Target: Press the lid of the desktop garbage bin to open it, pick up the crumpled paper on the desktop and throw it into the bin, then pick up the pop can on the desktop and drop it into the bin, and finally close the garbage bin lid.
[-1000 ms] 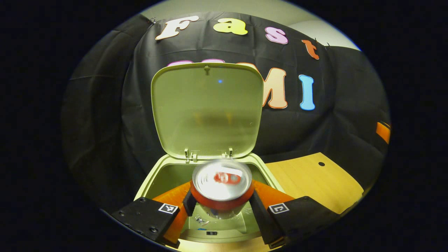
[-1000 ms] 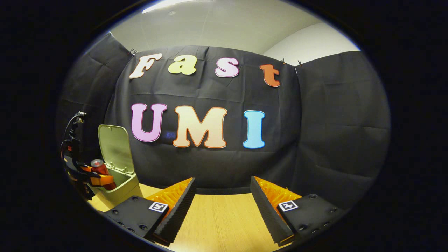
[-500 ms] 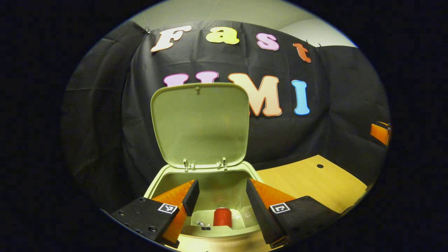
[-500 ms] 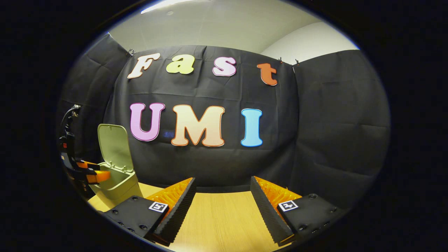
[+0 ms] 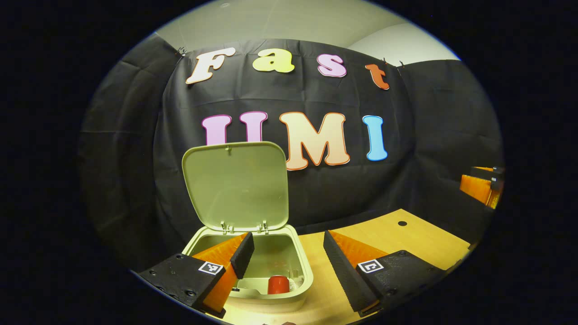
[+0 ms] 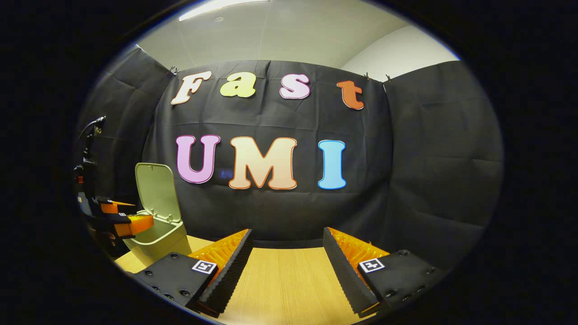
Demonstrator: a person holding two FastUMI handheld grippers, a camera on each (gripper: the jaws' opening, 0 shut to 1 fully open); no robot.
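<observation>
Jaws apart, empty on both grippers: left gripper (image 5: pixel 284 259), right gripper (image 6: pixel 286 262). Can (image 5: pixel 277 285) in bin (image 5: pixel 301 282); lid (image 5: pixel 235 183) upright. Risk: careless push tips bin.

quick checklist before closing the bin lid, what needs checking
1. Pop can inside the bin, below the rim: ok.
2. Lid upright and fully open, ready to push down: ok.
3. Left gripper open and holding nothing: ok.
4. Left gripper fingers out of the lid's closing path: not ok, one finger overlaps the opening.
5. Right gripper open, over the bare table, away from the bin: ok.
6. Crumpled paper in the bin: cannot tell.
</observation>
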